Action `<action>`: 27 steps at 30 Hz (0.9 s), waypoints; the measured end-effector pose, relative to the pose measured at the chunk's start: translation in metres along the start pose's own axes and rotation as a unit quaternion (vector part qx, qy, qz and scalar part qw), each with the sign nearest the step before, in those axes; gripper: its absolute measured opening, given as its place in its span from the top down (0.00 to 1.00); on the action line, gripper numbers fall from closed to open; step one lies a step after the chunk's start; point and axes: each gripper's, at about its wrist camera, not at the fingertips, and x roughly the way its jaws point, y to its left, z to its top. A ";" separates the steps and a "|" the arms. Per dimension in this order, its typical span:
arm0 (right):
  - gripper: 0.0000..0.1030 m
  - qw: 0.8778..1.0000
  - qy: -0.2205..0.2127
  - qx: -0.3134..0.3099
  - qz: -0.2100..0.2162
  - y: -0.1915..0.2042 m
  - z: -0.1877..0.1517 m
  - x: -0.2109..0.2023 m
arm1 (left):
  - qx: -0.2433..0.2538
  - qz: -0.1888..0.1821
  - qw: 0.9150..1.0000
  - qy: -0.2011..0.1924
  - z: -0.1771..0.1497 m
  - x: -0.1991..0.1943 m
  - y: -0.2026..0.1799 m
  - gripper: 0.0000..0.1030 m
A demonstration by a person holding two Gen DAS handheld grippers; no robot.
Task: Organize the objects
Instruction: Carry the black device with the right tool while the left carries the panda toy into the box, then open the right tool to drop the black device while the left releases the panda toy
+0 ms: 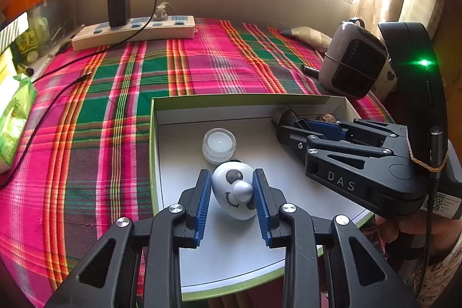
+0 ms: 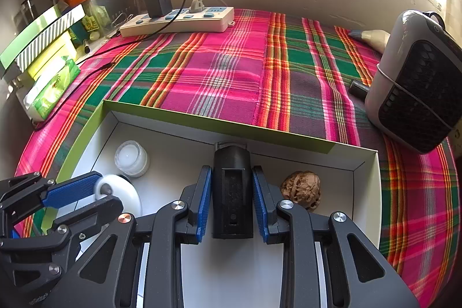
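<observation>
A white egg-shaped panda toy (image 1: 228, 181) lies in a shallow white box with a green rim (image 1: 154, 134). My left gripper (image 1: 232, 194) is shut on the toy, its blue pads pressing both sides. Seen in the right wrist view, the same left gripper (image 2: 104, 197) holds the toy (image 2: 121, 189) at the box's left. My right gripper (image 2: 232, 192) is shut on a black plastic block (image 2: 232, 172) standing near the box's far wall (image 2: 219, 124). From the left wrist view, the right gripper (image 1: 291, 126) reaches in from the right.
A small clear jar with a white filling (image 1: 219, 145) (image 2: 131, 158) and a walnut (image 2: 301, 189) also sit in the box. On the plaid cloth stand a power strip (image 1: 135, 31), a grey heater (image 2: 415, 82) at right and a green tissue pack (image 1: 14, 117) at left.
</observation>
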 end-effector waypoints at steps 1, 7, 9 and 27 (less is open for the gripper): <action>0.72 1.000 0.000 0.000 0.000 0.000 0.000 0.000 | 0.000 0.000 1.000 0.000 0.000 0.000 0.000 0.73; 0.72 1.000 0.000 0.002 -0.002 0.001 0.000 0.000 | 0.001 0.001 1.000 0.000 0.000 0.000 0.000 0.73; 0.72 1.000 0.000 0.002 -0.002 0.001 0.000 0.000 | 0.001 0.002 1.000 0.000 0.000 0.000 0.000 0.72; 0.61 1.000 -0.014 0.011 0.003 0.001 -0.003 -0.010 | -0.005 0.003 1.000 -0.003 -0.003 -0.008 -0.002 0.63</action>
